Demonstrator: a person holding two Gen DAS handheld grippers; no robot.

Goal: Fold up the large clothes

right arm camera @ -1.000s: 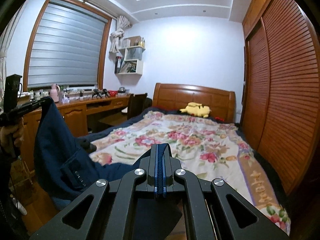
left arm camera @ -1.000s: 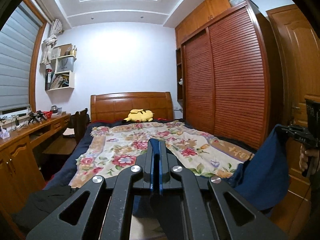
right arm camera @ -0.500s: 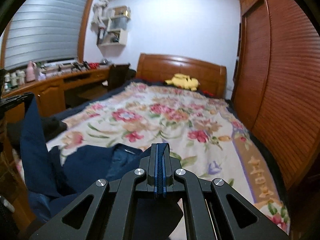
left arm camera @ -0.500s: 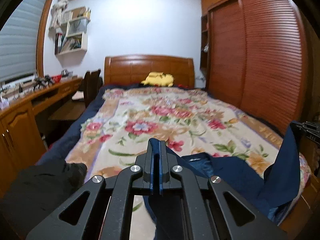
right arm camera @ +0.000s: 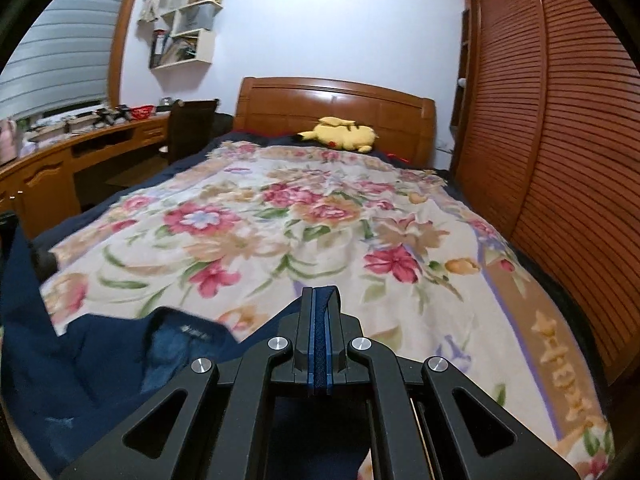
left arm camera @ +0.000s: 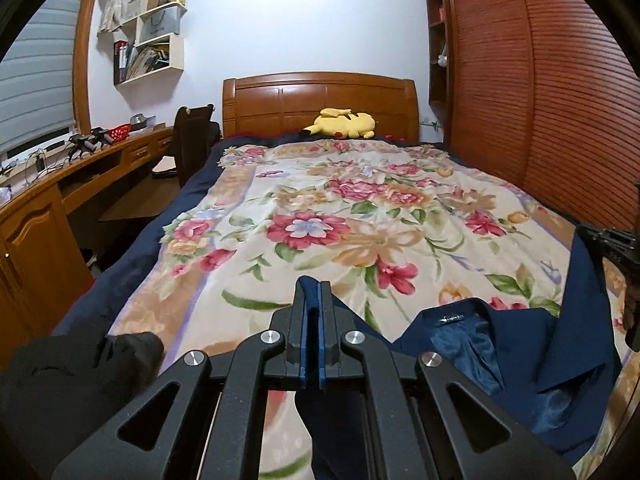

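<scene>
Left wrist view gives me the navy jacket (left arm camera: 520,344) sagging onto the near end of the bed (left arm camera: 340,216), lining side up, its collar and neck label facing me and the far shoulder lifted off to the right. My left hand-held gripper (left arm camera: 313,300) has its jaws closed tight on an edge of that navy cloth, a strip of it showing between the blue pads. In the right wrist view the right hand-held gripper (right arm camera: 320,308) is likewise closed down on a thin fold of the same jacket (right arm camera: 120,360), with the rest of the garment draped low to the left of it.

I judge the jacket soft but fairly weighty, with a glossy lining that looks slippery, so it will likely slide on itself and droop between my two holds. The shoulder seams or the collar ends seem the surest places to pinch, since the structured cloth there should hold shape better than the lining.

The neck label (left arm camera: 452,319) carries pale lettering, too small for me to read. A bag on the wall shelf (left arm camera: 154,32) shows a word I cannot make out for certain. A yellow plush toy (left arm camera: 344,123) lies at the headboard, and a black garment (left arm camera: 80,368) sits at the bed's near left corner.
</scene>
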